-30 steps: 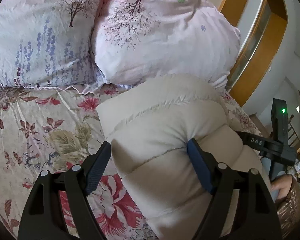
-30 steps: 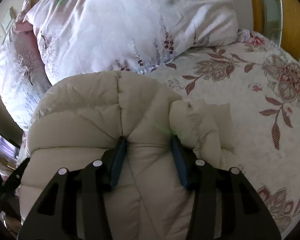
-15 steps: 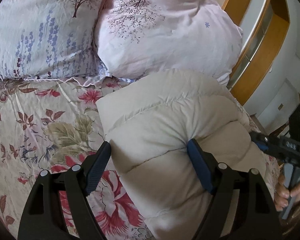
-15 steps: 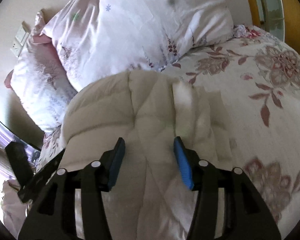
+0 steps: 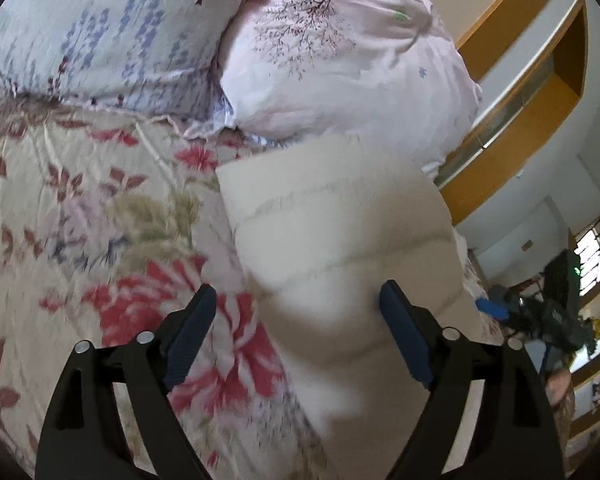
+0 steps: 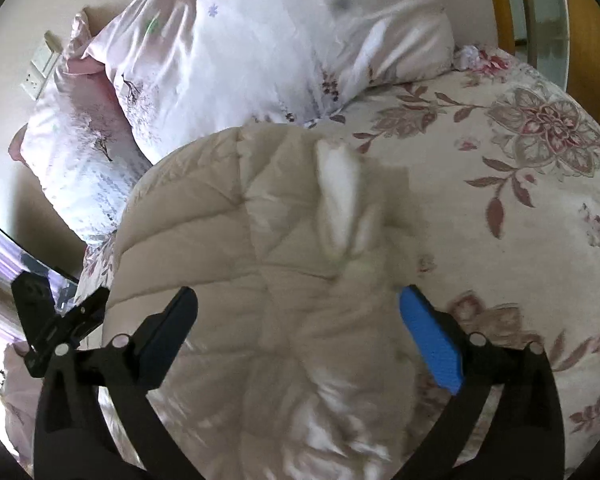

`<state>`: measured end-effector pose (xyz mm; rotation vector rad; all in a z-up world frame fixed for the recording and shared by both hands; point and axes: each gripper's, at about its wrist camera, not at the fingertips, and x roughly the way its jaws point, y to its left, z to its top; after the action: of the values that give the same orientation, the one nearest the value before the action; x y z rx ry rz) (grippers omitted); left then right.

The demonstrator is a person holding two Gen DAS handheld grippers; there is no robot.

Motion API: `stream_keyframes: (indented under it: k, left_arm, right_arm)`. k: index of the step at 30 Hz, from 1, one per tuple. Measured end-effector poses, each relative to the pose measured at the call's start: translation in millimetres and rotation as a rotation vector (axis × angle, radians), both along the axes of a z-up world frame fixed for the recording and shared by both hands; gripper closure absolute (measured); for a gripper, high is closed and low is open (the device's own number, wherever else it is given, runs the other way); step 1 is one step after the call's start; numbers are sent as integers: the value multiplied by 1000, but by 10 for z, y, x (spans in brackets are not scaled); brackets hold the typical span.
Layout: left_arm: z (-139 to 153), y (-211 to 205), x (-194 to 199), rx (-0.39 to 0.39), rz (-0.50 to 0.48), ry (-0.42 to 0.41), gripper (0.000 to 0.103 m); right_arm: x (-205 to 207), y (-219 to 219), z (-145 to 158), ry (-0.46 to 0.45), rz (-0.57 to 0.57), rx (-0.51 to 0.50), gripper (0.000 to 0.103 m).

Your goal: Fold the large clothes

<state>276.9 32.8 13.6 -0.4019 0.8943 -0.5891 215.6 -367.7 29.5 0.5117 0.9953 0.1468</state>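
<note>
A beige quilted puffer jacket (image 5: 340,220) lies folded into a thick bundle on the flowered bedsheet (image 5: 80,220), just in front of the pillows. My left gripper (image 5: 296,292) straddles the jacket's left edge, its jaws opening. Its right pad rests against the padding and its left pad hangs free over the sheet. In the right wrist view the jacket (image 6: 240,260) fills the middle, with a pale fold sticking up. My right gripper (image 6: 299,294) hovers above it, jaws opening wide, neither pad pressing on the cloth. The left gripper (image 6: 56,320) shows at the jacket's far side.
Two printed pillows (image 5: 100,40) (image 5: 340,60) are stacked behind the jacket. A wooden bed frame (image 5: 520,120) runs along the right. A wall socket (image 6: 40,64) sits beside the pillows (image 6: 280,40). The sheet (image 6: 520,200) stretches to the right of the jacket.
The right gripper's jaws spread wide and let go of the jacket fold, lifting back from it. The left gripper widened a little and shifted sideways along the jacket's edge.
</note>
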Motion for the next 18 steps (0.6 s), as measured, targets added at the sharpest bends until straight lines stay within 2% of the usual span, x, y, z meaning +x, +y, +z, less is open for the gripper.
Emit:
stream_keyframes:
  k: [2, 4, 5, 10, 18]
  left_arm:
    - [-43, 42, -53, -57, -42, 42, 11]
    - [-121, 74, -74, -160, -82, 106, 7]
    - [-141, 74, -82, -178, -87, 120, 7]
    - [-187, -35, -96, -189, -112, 145, 7]
    - [-210, -221, -116, -228, -178, 158, 6]
  right_arm:
    - [16, -151, -55, 24, -8, 56, 2]
    - [56, -322, -189, 68, -22, 144, 2]
    - [80, -357, -239, 81, -19, 170, 2]
    - [192, -427, -517, 158, 35, 280, 2]
    - [331, -337, -702, 187, 137, 389, 2]
